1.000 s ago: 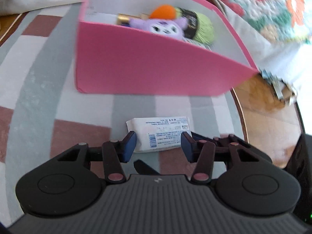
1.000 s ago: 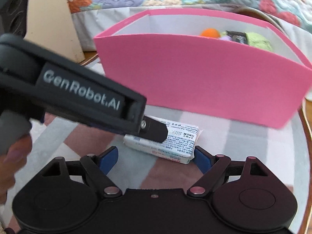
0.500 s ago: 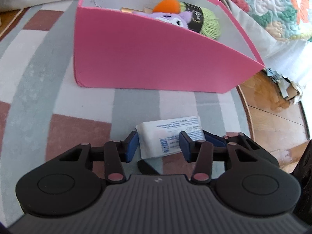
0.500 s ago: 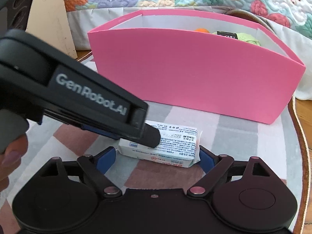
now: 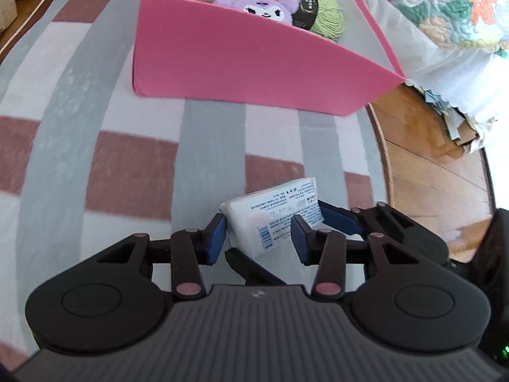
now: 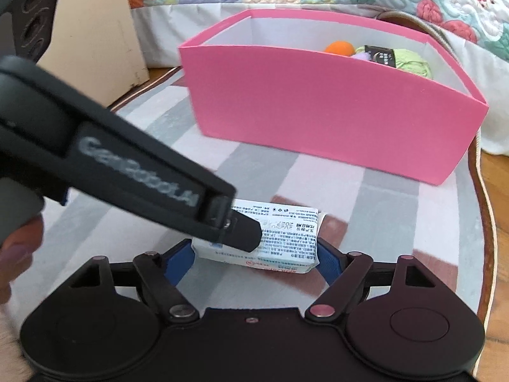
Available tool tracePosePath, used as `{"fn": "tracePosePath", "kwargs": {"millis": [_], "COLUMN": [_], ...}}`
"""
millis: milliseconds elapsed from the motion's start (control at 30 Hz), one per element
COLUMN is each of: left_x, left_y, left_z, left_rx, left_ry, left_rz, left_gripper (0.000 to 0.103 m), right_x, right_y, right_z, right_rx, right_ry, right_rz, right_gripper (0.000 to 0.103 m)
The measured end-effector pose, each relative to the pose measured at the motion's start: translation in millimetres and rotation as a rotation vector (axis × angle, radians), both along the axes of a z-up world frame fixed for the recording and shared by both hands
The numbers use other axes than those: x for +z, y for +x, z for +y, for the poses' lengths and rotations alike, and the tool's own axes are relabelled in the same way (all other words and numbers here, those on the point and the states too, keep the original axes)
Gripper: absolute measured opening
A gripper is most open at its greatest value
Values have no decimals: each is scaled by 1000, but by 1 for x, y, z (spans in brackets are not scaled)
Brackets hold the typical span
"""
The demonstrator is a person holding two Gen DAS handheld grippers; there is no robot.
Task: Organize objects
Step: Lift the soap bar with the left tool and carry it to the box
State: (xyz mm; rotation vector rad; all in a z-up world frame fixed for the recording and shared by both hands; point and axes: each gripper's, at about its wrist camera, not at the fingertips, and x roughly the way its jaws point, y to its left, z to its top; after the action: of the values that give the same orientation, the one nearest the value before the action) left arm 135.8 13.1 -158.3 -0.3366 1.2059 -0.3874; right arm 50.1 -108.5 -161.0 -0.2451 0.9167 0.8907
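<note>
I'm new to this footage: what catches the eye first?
A pink box stands at the back of the striped rug, with a purple plush and green yarn inside. Nearer, both tongs, left and right, pinch one white packet.

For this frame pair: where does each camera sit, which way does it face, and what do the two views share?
Left wrist: rides the left gripper, looking steeply down along its fingers at the white packet, the striped rug and the pink box.
Right wrist: rides the right gripper, looking down past the left gripper crossing in from the left; part of a hand shows.
Shared: packet, box, rug, both grippers.
</note>
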Motion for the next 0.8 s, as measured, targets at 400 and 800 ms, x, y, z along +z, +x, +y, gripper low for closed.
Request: {"fn": "tracePosePath", "kwargs": {"millis": [400, 800], "left_x": [72, 144], "left_y": [-51, -71], "left_z": [3, -6], "left_rx": [-18, -48], "left_ry": [3, 6], "left_rz": [-68, -130], "left_gripper": [43, 43], "right_x": [70, 143], "right_y": [-29, -39], "right_z": [-15, -32], "right_rx": [59, 50], "right_ry": [10, 32], "right_rz": [35, -29], "right_gripper": [84, 84]}}
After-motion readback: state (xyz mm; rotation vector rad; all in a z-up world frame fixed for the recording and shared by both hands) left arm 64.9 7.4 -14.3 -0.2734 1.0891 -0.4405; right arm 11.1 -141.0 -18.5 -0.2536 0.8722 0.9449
